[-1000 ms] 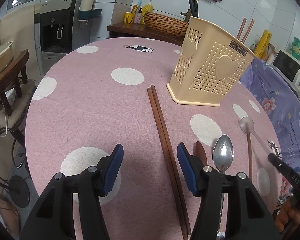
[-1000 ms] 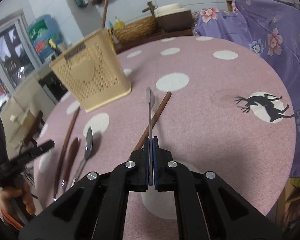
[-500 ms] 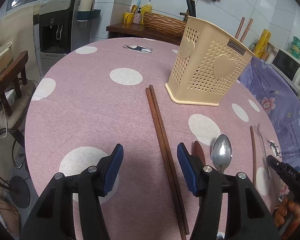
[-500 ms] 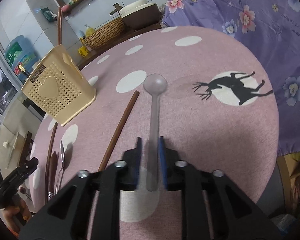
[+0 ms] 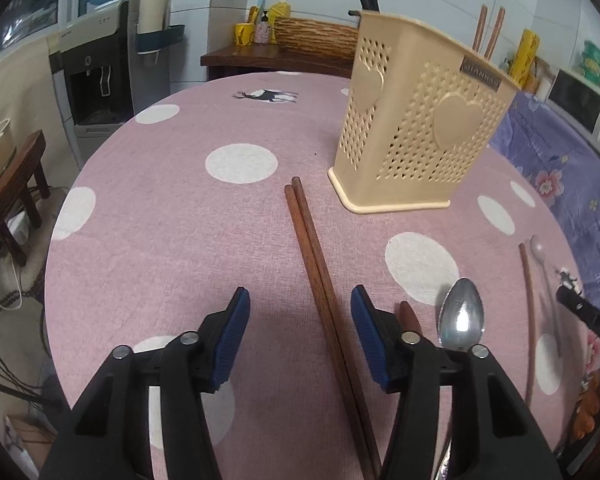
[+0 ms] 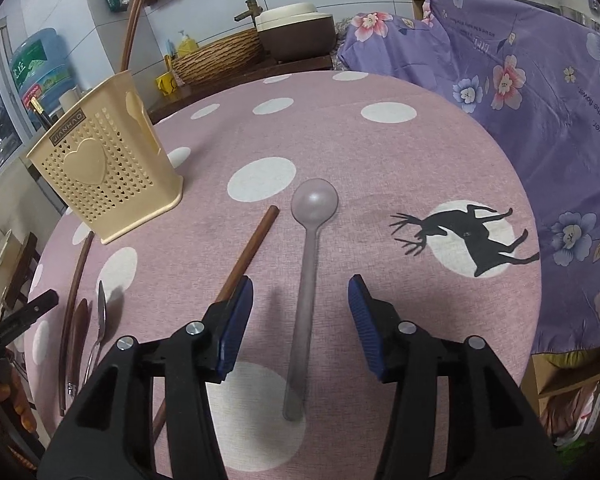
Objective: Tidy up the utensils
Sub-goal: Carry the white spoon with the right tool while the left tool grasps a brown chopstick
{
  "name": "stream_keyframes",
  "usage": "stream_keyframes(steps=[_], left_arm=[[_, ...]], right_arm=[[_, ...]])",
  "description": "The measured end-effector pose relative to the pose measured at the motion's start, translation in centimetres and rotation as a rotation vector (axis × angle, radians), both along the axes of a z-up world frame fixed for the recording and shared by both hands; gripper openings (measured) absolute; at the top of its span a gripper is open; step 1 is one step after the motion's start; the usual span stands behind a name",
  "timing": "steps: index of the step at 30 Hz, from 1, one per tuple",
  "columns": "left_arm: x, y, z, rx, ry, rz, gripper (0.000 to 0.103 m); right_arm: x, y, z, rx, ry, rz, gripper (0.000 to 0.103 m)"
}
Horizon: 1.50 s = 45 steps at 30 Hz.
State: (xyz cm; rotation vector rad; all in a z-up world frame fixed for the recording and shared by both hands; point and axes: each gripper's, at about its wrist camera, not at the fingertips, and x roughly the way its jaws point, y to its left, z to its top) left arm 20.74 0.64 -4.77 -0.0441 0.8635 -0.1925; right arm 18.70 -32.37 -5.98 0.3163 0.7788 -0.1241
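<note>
Table: the round table with a pink cloth of white dots (image 6: 380, 152) fills both views and bears every utensil that is still loose.
Holder: the cream perforated plastic utensil holder with heart panels (image 5: 416, 128) stands upright in the upper right of the left wrist view, upper left of the right wrist view; two brown sticks already rise from its top.
Right claw: the right gripper (image 6: 300, 312) has just been opening. A second ago it was clamped on the handle of the translucent grey plastic spoon (image 6: 310, 236); now its blue pads stand well apart on either side and touch nothing.
Spoon: it lies flat on the cloth at the centre of the right wrist view, bowl toward the top, just beside a single brown wooden chopstick (image 6: 246, 258) on its left.
Left claw: the left gripper (image 5: 300, 336) is about half open and has just been closing a little; the pair of dark brown wooden chopsticks (image 5: 320, 280) lies between its pads, off-centre toward the right one, not yet gripped.
Steel spoon: the shiny metal spoon (image 5: 460, 316) rests at lower right of the left wrist view.
Meaning: the plastic spoon seems to have been laid out in line rather than put in the holder; the chopstick pair looks like the next pick.
</note>
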Motion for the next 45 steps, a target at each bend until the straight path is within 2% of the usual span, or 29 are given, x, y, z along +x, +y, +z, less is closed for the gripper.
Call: stream_keyframes(steps=[3, 6, 11, 13, 16, 23, 31, 45], left_arm=[[0.2, -0.3, -0.8, 0.043, 0.015, 0.011, 0.044], [-0.2, 0.2, -0.8, 0.046, 0.006, 0.025, 0.043], [-0.3, 0.9, -0.4, 0.11, 0.011, 0.036, 0.043], [0.0, 2.1, -0.1, 0.094, 0.012, 0.068, 0.043], [0.5, 3.6, 0.7, 0.015, 0.017, 0.095, 0.043], [1.6, 2.9, 1.2, 0.047, -0.012, 0.107, 0.043], [2.2, 3.6, 0.2, 0.045, 0.021, 0.138, 0.043], [5.4, 3.5, -0.3, 0.044, 0.055, 0.132, 0.043]], right_arm=[[-0.1, 0.2, 0.1, -0.009, -0.001, 0.003, 0.051], [-0.1, 0.3, 0.2, -0.021, -0.004, 0.001, 0.051], [0.1, 0.0, 0.4, -0.036, 0.003, -0.007, 0.051], [0.1, -0.2, 0.5, -0.043, 0.005, -0.012, 0.051], [0.8, -0.4, 0.6, -0.06, 0.019, -0.007, 0.051], [2.7, -0.4, 0.5, -0.106, 0.058, 0.014, 0.055], [5.6, 0.0, -0.8, -0.158, 0.136, 0.054, 0.054], [9.1, -0.1, -0.8, -0.197, 0.162, 0.013, 0.037]])
